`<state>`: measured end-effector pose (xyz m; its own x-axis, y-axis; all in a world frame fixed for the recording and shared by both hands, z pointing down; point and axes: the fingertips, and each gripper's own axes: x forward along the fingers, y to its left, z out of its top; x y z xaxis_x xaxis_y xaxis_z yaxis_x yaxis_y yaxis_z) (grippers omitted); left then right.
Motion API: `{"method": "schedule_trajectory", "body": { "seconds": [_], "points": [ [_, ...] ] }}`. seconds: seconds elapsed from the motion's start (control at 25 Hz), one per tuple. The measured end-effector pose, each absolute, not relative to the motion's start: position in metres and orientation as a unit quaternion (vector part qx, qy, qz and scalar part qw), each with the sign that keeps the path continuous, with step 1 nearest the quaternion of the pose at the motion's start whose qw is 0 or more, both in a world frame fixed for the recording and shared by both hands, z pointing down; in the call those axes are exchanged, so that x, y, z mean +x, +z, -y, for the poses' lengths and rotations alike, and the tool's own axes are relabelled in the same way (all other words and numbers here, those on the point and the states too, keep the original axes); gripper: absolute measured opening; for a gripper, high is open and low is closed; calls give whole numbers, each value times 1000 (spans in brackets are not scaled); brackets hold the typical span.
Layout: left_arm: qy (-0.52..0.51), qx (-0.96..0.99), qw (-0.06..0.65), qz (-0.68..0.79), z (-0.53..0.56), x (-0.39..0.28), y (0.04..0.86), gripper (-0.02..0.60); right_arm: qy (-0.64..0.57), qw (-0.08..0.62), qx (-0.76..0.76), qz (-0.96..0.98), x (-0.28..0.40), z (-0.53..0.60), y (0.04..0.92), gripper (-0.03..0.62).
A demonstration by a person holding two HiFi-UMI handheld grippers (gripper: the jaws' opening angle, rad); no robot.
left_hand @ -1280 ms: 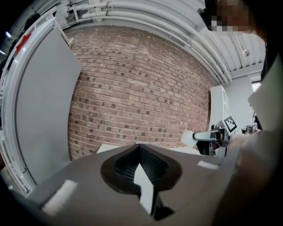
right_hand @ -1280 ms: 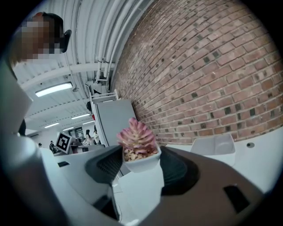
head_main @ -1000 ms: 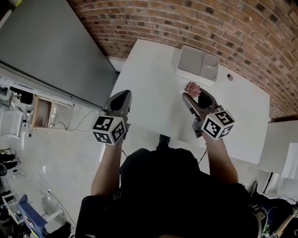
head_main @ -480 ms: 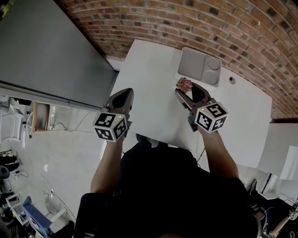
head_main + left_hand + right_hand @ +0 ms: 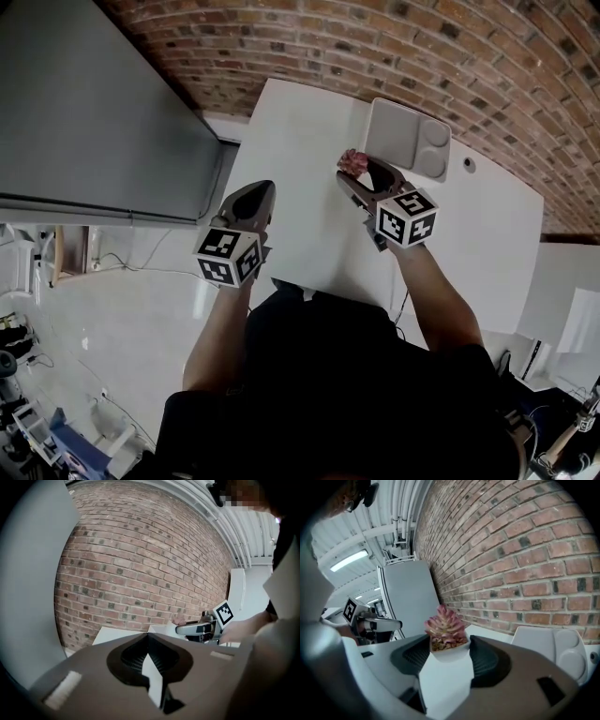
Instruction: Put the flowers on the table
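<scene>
**Head view status: R gripper loaded, L gripper empty**

Head view, ref. frame centre: brown two-jaw R gripper (image 5: 361, 176) sits at 1 o'clock, over flat white rectangular table (image 5: 300, 150). Its jaws are clamped on a small white pot holding a pink rosette succulent (image 5: 353, 163), which sits at the jaw tips. Pot is over the table's mid area. Contact w/ tabletop cannot be confirmed.

Light grey rectangular tray w/ moulded compartments (image 5: 408, 141) lies on the table at 2 o'clock of the pot, just beside the R gripper. Small grey round fitting (image 5: 468, 164) is on the tabletop at 3 o'clock of the tray. Red-brown brick wall (image 5: 422, 47) runs along the table's 12 o'clock side. Large plain grey panel (image 5: 94, 112) fills the 10 o'clock area.

Brown two-jaw L gripper (image 5: 257, 192) is at 9 o'clock of the R gripper, well apart from it, over the table's 9 o'clock edge.

Right gripper view: pot is seated btwn the ribbed dark pads (image 5: 487, 660), one pad against each side of the pot wall. Succulent stands upright relative to the jaws and rises above the tips. Tray is at 4 o'clock, L gripper at 9 o'clock.

Left gripper view: jaw tips meet, w/ nothing btwn them. R gripper w/ succulent shows at 3 o'clock, in front of the brick wall.
</scene>
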<state>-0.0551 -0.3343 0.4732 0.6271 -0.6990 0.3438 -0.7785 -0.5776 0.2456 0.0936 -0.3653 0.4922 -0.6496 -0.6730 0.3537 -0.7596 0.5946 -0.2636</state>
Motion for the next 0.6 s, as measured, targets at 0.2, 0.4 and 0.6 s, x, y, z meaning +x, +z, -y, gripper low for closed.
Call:
{"method": "schedule_trajectory", "body": {
  "seconds": [0.2, 0.4, 0.6],
  "points": [
    [110, 882, 201, 411, 338, -66, 487, 3, 201, 155, 395, 883, 67, 383, 536, 272],
    [112, 878, 214, 413, 336, -78, 500, 3, 221, 187, 391, 874, 50, 397, 581, 272],
    [119, 874, 226, 413, 330, -87, 512, 3, 232, 214, 385, 868, 34, 406, 620, 272]
  ]
}}
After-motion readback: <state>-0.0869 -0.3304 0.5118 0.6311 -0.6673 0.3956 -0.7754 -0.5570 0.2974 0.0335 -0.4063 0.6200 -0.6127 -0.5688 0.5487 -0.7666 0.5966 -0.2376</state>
